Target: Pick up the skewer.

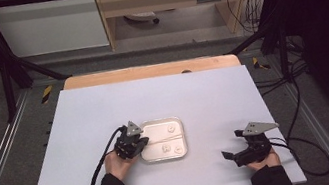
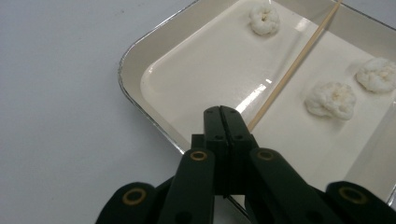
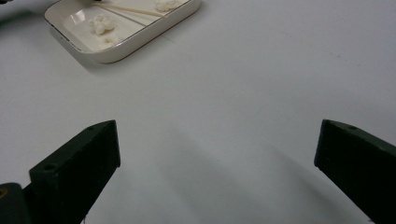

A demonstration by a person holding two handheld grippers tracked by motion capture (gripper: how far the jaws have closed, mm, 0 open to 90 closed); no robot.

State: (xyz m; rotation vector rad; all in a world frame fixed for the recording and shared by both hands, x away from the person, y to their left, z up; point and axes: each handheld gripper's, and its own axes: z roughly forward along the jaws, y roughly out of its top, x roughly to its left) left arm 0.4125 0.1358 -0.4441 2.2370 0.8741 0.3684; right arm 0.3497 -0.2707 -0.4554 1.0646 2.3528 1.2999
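Observation:
A shallow white tray point(image 1: 165, 159) lies at the table's middle, holding three white puffy lumps point(image 1: 165, 148) and a thin wooden skewer point(image 1: 165, 137). In the left gripper view the skewer point(image 2: 294, 67) runs slantwise across the tray point(image 2: 154, 32), past lumps point(image 2: 331, 100) on both sides. My left gripper point(image 2: 220, 111) sits over the tray's left rim, shut on the skewer's near end. It is beside the tray in the high view point(image 1: 143, 142). My right gripper point(image 1: 229, 155) rests open near the front right of the table. In the right gripper view point(image 3: 217, 140) bare table lies between its jaws.
The white tabletop point(image 1: 105, 112) stretches bare around the tray. A wooden strip point(image 1: 149, 71) edges its far side. Black frame bars and cables point(image 1: 295, 101) stand off the right edge. In the right gripper view the tray point(image 3: 126, 49) sits far off at upper left.

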